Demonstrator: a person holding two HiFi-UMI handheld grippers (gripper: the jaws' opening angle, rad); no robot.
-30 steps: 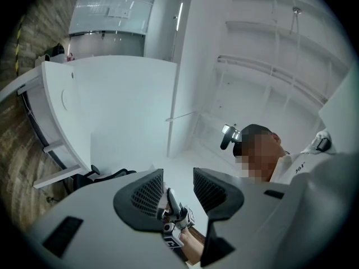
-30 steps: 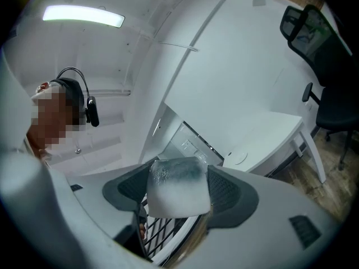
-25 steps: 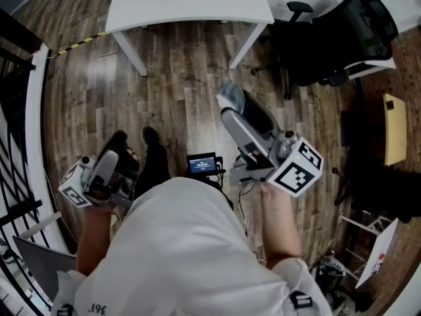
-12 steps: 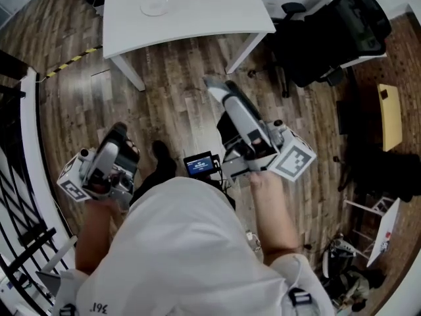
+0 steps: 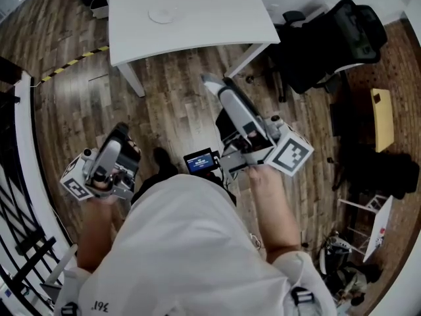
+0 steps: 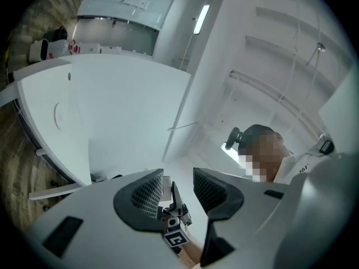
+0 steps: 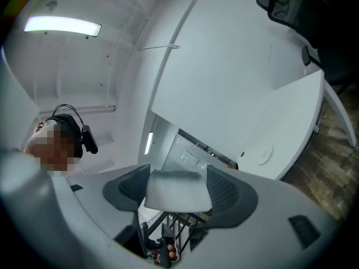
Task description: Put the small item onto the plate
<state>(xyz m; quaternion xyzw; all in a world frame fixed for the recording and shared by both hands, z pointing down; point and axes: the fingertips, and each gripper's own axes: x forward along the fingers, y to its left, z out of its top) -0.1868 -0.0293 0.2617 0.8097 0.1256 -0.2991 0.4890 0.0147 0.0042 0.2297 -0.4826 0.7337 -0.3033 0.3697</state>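
A round white plate (image 5: 162, 15) lies on the white table (image 5: 197, 18) at the top of the head view, far ahead of both grippers. My right gripper (image 5: 214, 87) points toward the table over the wood floor and is shut on a small pale flat item (image 7: 176, 190), which fills the gap between its dark pads (image 7: 225, 195). That view also shows the table (image 7: 280, 116) and the plate (image 7: 262, 153) beyond. My left gripper (image 5: 122, 135) hangs low at the left, open, with nothing between its pads (image 6: 147, 195). The plate (image 6: 58, 115) shows faintly in its view.
A black office chair (image 5: 342, 35) stands right of the table. A black railing (image 5: 16, 196) runs along the left edge. Yellow-black tape (image 5: 72, 68) crosses the floor by the table's left leg (image 5: 131, 79). A small lit screen (image 5: 200, 161) sits at my waist.
The table and plate have come nearer and lower in the head view. My right gripper has swung up and left toward the table with the item still in it. The left gripper has shifted slightly right.
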